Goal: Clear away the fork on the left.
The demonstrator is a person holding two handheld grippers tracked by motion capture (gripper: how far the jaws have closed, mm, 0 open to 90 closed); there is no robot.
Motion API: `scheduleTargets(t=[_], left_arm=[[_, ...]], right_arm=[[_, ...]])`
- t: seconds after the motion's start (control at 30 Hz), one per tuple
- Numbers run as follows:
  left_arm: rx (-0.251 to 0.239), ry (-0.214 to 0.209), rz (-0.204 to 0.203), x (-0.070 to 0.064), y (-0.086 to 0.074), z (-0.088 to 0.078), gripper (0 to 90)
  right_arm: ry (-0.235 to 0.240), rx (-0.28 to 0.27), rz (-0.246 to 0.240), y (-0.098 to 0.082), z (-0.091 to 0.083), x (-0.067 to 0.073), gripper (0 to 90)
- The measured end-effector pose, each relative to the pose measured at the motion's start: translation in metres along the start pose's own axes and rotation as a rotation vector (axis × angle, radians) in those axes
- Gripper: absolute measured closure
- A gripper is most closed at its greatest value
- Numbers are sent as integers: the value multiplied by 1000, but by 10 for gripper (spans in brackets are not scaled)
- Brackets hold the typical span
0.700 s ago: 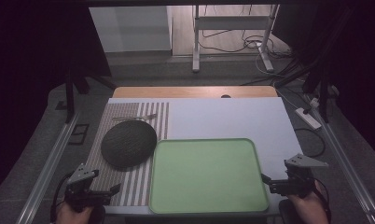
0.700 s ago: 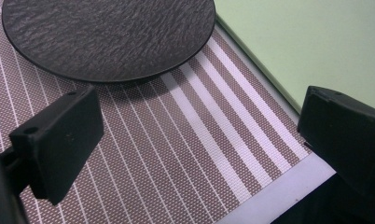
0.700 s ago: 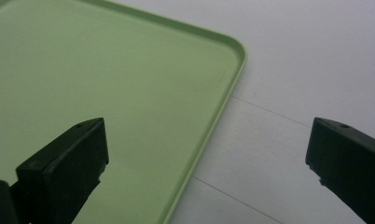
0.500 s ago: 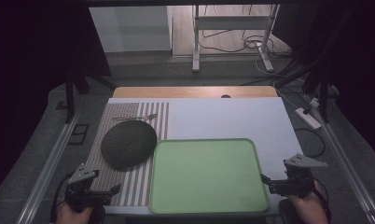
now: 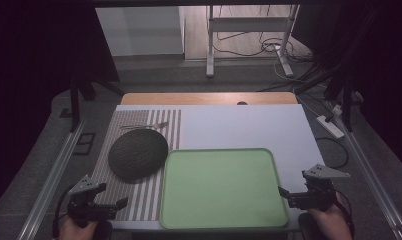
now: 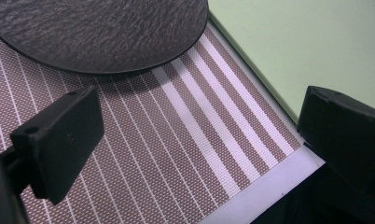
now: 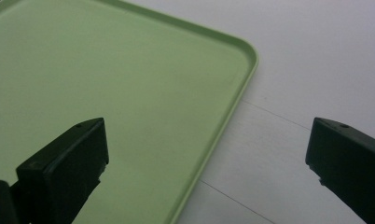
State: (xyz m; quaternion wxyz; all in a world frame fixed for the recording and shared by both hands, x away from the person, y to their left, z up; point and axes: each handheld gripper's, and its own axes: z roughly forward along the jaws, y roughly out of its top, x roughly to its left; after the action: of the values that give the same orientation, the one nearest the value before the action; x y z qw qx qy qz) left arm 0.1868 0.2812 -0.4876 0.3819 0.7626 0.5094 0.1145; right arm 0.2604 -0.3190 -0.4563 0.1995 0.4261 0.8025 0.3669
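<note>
A light green tray point(image 5: 221, 186) lies empty at the front middle of the white table. To its left a dark textured plate point(image 5: 138, 153) rests on a brown striped placemat point(image 5: 139, 125). My left gripper point(image 5: 120, 204) hovers open over the mat's front corner, with nothing between its jaws; the plate point(image 6: 97, 32) and the tray's edge point(image 6: 293, 51) lie ahead of it. My right gripper point(image 5: 284, 192) stands open at the tray's right rim point(image 7: 223, 135), one jaw over the tray, the other over the table.
A thin utensil point(image 5: 144, 125) lies on the mat behind the plate. A white power strip point(image 5: 330, 125) sits off the table's right edge. Metal rails run along both sides. A wooden strip point(image 5: 209, 98) borders the far edge.
</note>
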Motion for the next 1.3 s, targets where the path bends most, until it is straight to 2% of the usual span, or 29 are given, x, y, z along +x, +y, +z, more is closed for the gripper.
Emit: scheduleTargets(t=[0.23,0.3,0.33,0.43,0.5,0.6,0.7,1.1,1.3], left_arm=[[34,13,3,-2,1,2,15],[52,-10,1,-2,2,3,13],[55,0,8,-3,3,4,12],[42,-20,8,-3,5,6,5],[39,-14,23,-4,7,8,2],[40,-20,24,-3,9,10,0],[33,-42,20,0,11,13,0],[38,-4,67,8,22,19,0],[32,-21,60,15,30,23,0]], right_arm=[[2,1,12,1,1,-1,0],[2,4,9,1,1,-1,0],[0,8,3,1,2,0,0],[0,12,-10,1,3,1,0],[-2,15,-11,1,3,1,0],[0,13,-9,1,3,1,0],[-1,16,-9,2,3,1,0],[-4,25,-15,2,4,2,0],[-7,33,-22,2,5,2,0]])
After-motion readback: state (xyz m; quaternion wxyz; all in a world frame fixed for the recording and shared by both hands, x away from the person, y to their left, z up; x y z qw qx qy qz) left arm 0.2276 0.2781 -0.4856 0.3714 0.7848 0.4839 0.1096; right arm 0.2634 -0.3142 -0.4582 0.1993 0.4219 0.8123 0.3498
